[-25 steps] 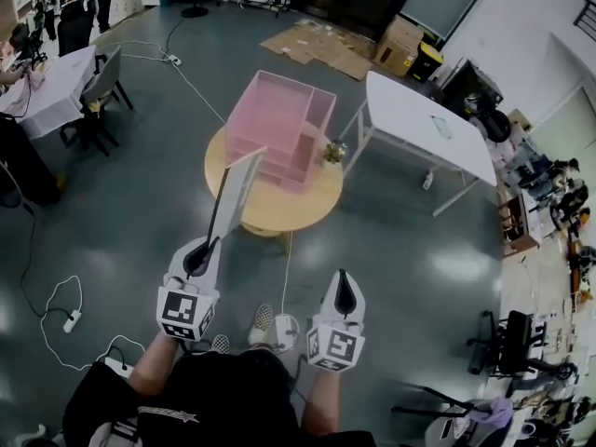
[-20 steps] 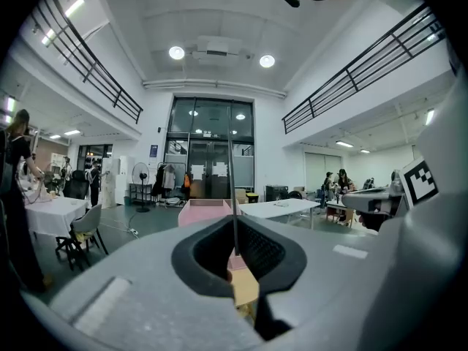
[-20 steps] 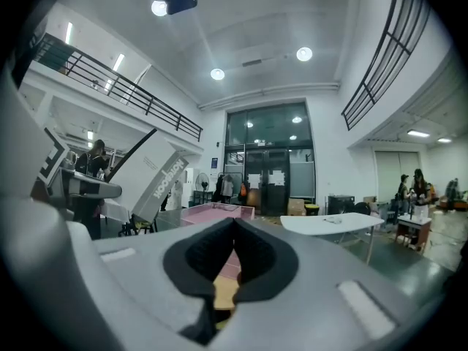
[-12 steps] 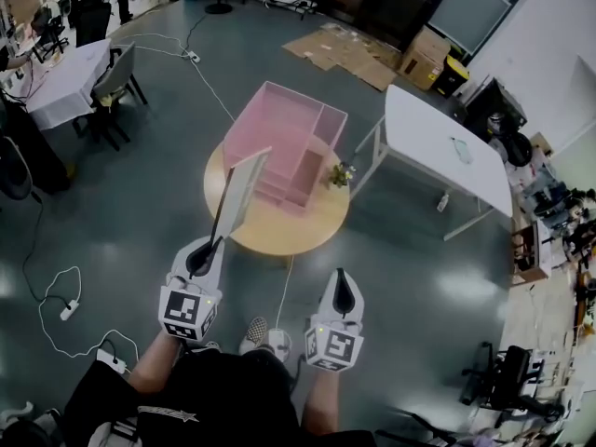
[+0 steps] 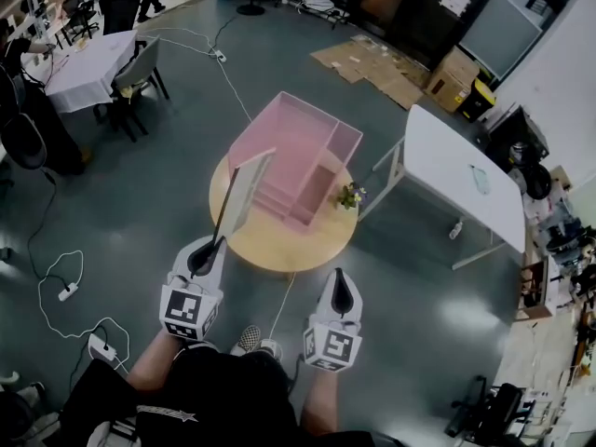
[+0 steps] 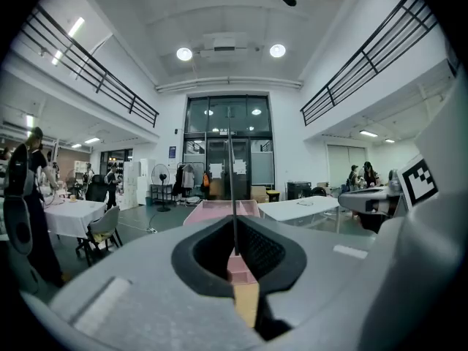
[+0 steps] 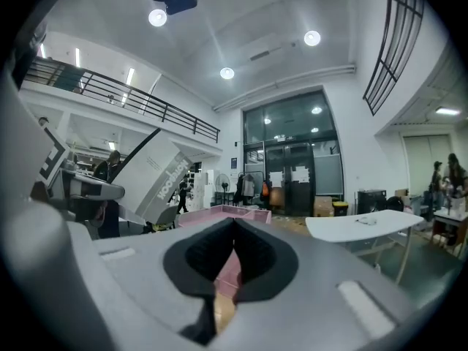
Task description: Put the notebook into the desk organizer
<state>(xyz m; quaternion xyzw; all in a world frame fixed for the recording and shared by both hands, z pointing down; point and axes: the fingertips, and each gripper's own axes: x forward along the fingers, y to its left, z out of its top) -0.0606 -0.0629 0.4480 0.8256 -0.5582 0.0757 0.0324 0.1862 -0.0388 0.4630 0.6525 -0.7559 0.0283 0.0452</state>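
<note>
Holding the notebook up, short of the organizer

My left tongs (image 5: pixel 209 248) are clamped tight on the bottom edge of the thin pale-grey notebook (image 5: pixel 240 194). It stands up out of them, leaning toward 1 o'clock. In the left gripper view I see it edge-on, a thin dark line rising from between the closed pads. The right gripper view catches its printed cover tilted at my 10 o'clock.

From the head view, the notebook shows over the 9 o'clock edge of the round light-wood surface (image 5: pixel 279 242). It is clear of the wood and not inside anything.

The pink plastic desk organizer (image 5: pixel 289 136) sits on the 12 o'clock half of that surface, with one large open compartment and narrower stepped sections on its 3 o'clock side. The notebook's upper corner overlaps the organizer's 8 o'clock corner in the picture; I cannot tell whether they touch.

A small potted plant (image 5: pixel 350 195) stands just beside the organizer at its 4 o'clock.

My right tongs (image 5: pixel 341 275) hang at 5 o'clock of the surface, off its edge, pads pressed together with nothing between them.

A white rectangular table (image 5: pixel 463 173) stands well apart at 3 o'clock.
</note>
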